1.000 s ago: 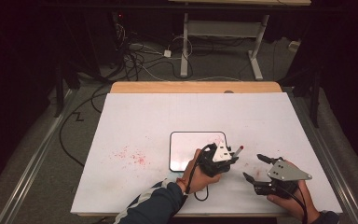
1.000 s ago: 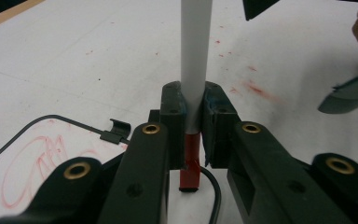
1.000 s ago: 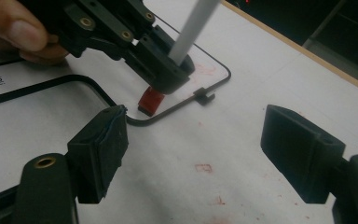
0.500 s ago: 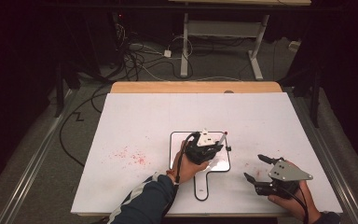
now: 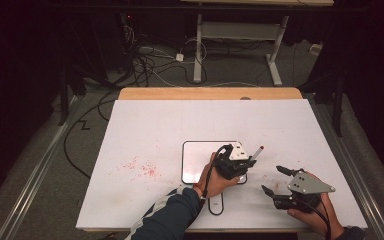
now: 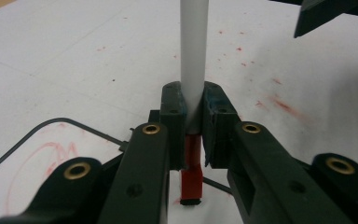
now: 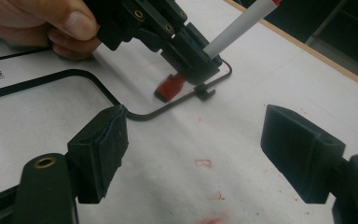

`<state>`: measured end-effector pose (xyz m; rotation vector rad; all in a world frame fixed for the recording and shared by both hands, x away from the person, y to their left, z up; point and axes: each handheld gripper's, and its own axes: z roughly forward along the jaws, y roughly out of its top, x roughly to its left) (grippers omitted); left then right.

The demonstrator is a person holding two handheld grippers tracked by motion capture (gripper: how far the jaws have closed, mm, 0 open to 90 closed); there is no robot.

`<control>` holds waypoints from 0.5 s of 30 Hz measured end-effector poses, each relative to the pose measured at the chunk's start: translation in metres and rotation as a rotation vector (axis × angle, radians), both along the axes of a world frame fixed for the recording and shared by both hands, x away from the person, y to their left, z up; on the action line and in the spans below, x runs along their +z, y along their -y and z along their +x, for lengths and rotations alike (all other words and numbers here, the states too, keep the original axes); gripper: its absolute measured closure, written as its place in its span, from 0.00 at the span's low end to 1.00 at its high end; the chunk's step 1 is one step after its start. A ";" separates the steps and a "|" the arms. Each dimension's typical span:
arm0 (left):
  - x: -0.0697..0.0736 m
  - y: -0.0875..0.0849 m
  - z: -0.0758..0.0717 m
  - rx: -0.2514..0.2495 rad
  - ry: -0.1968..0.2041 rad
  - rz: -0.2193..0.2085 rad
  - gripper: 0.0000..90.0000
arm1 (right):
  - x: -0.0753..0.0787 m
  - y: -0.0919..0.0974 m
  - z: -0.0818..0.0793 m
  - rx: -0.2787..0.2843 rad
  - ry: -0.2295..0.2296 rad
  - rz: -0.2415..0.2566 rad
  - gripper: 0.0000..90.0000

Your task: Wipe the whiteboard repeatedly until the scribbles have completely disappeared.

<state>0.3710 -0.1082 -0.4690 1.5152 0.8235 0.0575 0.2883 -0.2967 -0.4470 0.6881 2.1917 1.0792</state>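
My left gripper [image 5: 241,162] is shut on a white marker [image 5: 256,151], which slants up to the right, its top end red. In the left gripper view the marker's white barrel [image 6: 193,56] is pinched between the pads, and its red lower end [image 6: 192,179] points down at the table. The right gripper view shows that red end [image 7: 170,86] low beside the corner of a small black-framed whiteboard [image 7: 88,79]. The whiteboard [image 5: 197,160] lies flat mid-table, with a red scribble [image 6: 51,154] on it. My right gripper [image 5: 271,179] stands open and empty to the right of the board.
Red smudges [image 5: 140,167] mark the white tabletop [image 5: 155,130] left of the board. A wooden strip [image 5: 210,93] runs along the far edge. Cables [image 5: 145,60] and desk legs [image 5: 198,55] stand on the floor beyond.
My left gripper with the marker swung left over the board, then came back right toward the board's right edge. The right gripper has stayed put.
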 end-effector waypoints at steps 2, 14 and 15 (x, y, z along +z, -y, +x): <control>0.000 -0.004 0.002 0.005 -0.010 -0.002 0.87 | 0.001 0.000 0.000 -0.001 0.002 -0.002 0.26; 0.000 -0.034 0.016 0.069 -0.005 0.022 0.87 | 0.000 -0.002 0.000 0.001 0.000 -0.011 0.26; 0.000 -0.036 0.016 0.075 -0.005 0.021 0.87 | 0.000 -0.002 0.000 0.001 -0.001 -0.010 0.26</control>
